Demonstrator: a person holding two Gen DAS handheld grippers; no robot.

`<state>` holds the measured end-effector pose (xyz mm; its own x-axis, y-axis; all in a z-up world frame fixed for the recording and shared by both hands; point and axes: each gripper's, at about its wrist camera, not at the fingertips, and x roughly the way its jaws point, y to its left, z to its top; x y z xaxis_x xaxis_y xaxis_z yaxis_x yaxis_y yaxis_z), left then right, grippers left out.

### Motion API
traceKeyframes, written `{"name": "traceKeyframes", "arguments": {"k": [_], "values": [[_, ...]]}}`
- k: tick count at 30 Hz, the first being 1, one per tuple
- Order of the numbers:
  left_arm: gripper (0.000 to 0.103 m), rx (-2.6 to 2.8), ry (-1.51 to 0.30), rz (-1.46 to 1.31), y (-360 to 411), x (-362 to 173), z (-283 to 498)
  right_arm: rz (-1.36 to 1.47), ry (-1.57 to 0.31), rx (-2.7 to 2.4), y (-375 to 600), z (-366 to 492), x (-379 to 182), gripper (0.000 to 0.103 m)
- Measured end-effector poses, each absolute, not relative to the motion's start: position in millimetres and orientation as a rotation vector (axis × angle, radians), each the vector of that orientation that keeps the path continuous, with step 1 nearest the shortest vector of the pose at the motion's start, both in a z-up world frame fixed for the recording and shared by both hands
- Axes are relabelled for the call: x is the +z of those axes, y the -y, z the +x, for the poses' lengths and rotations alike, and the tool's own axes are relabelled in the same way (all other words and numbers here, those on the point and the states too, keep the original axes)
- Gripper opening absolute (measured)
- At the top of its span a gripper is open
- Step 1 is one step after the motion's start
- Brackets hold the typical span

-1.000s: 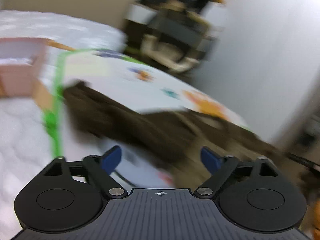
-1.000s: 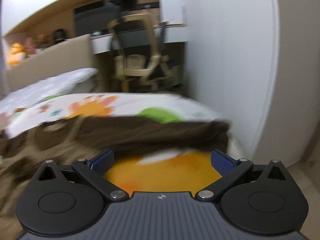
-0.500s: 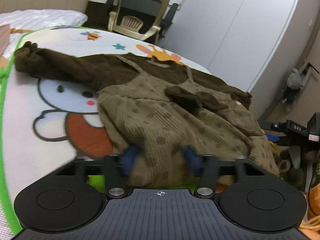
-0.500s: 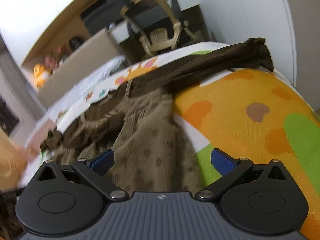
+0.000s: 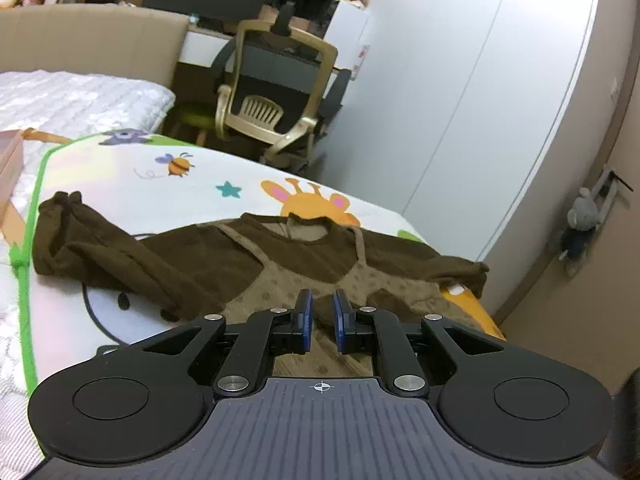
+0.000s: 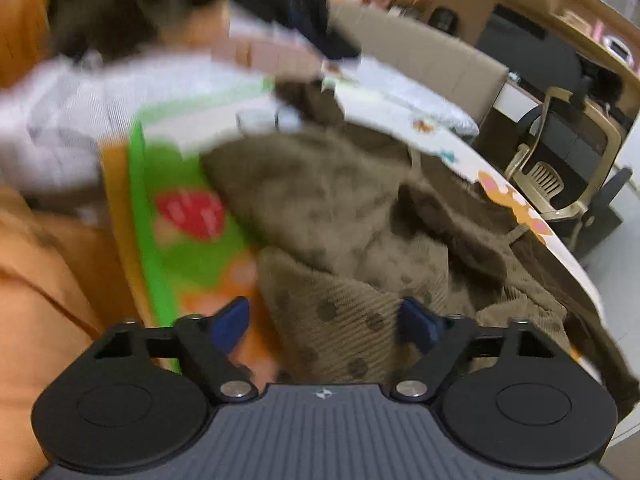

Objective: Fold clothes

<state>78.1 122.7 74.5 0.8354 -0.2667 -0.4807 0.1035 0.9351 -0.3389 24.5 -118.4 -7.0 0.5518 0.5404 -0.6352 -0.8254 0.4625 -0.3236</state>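
Left gripper (image 5: 320,320) is found with its blue pads drawn close together, a narrow slit left between them; tan dotted cloth is seen in and below that slit, so a pinch on the hem of the dress (image 5: 280,272) is judged likely, though contact is not plainly shown. Right gripper (image 6: 320,320) is found with its jaws spread wide, the ribbed, dotted hem of the dress (image 6: 360,240) lying between the fingers but not clamped.

The dress is spread on the cartoon-printed play mat (image 5: 120,168), sleeves out toward the left and right of the frame, neckline toward the centre.

The step in hand is judged to be the taking up of the lower hem for a first fold. The next move calls for the right jaws to be brought together on the hem, then both corners carried toward the neckline.

The full spread and both sleeves are shown only in the left view. The bunched skirt cloth is shown only in the right view, which is blurred at its upper left.
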Motion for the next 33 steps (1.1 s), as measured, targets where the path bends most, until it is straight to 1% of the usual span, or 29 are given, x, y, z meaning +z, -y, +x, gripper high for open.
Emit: {"name": "traceKeyframes", "arguments": {"k": [1, 2, 3, 4, 5, 6, 8, 10, 11, 15, 18, 21, 24, 25, 26, 27, 28, 29, 30, 33], "values": [[0.016, -0.205, -0.552, -0.297, -121, 75, 73, -0.659, -0.489, 0.861, 120, 30, -4, 0.052], [0.023, -0.213, -0.555, -0.274, -117, 76, 65, -0.652, -0.494, 0.832, 121, 36, 1, 0.028], [0.031, -0.218, -0.557, -0.247, -113, 77, 58, -0.597, -0.499, 0.816, 127, 44, 12, 0.022], [0.05, -0.226, -0.556, -0.206, -107, 77, 50, -0.522, -0.505, 0.804, 136, 54, 24, 0.019], [0.065, -0.234, -0.556, -0.165, -101, 77, 41, -0.443, -0.5, 0.79, 145, 62, 38, 0.018], [0.071, -0.249, -0.554, -0.115, -93, 76, 33, -0.364, -0.491, 0.774, 155, 69, 53, 0.015], [0.088, -0.293, -0.556, -0.001, -72, 71, 20, -0.212, -0.467, 0.744, 176, 83, 81, 0.013], [0.094, -0.322, -0.561, 0.099, -52, 63, 12, -0.118, -0.443, 0.743, 190, 90, 101, 0.01], [0.094, -0.325, -0.57, 0.151, -43, 56, 11, -0.091, -0.431, 0.747, 195, 90, 109, 0.008], [0.095, -0.279, -0.607, 0.311, -18, 23, 17, -0.091, -0.392, 0.76, 199, 81, 122, 0.007], [0.095, -0.223, -0.65, 0.347, -18, -1, 33, -0.11, -0.39, 0.765, 196, 75, 120, 0.007], [0.096, -0.177, -0.719, 0.262, -30, -13, 54, -0.114, -0.391, 0.763, 195, 77, 117, 0.007], [0.094, -0.115, -0.708, 0.171, -42, -12, 70, -0.118, -0.38, 0.749, 194, 79, 117, 0.007], [0.085, -0.114, -0.694, 0.164, -43, -10, 73, -0.119, -0.374, 0.744, 194, 79, 117, 0.007], [0.057, -0.114, -0.68, 0.157, -44, -8, 77, -0.119, -0.37, 0.742, 194, 78, 118, 0.007], [0.041, -0.113, -0.666, 0.151, -45, -6, 80, -0.118, -0.362, 0.741, 196, 77, 120, 0.007], [0.021, -0.111, -0.65, 0.136, -48, 2, 80, -0.119, -0.353, 0.741, 198, 75, 122, 0.007], [0.016, -0.108, -0.633, 0.121, -51, 10, 79, -0.119, -0.343, 0.741, 200, 72, 123, 0.007], [0.015, -0.104, -0.602, 0.114, -56, 23, 74, -0.117, -0.338, 0.744, 202, 70, 125, 0.007], [0.015, -0.112, -0.522, 0.056, -73, 66, 49, -0.111, -0.327, 0.76, 209, 61, 128, 0.007]]}}
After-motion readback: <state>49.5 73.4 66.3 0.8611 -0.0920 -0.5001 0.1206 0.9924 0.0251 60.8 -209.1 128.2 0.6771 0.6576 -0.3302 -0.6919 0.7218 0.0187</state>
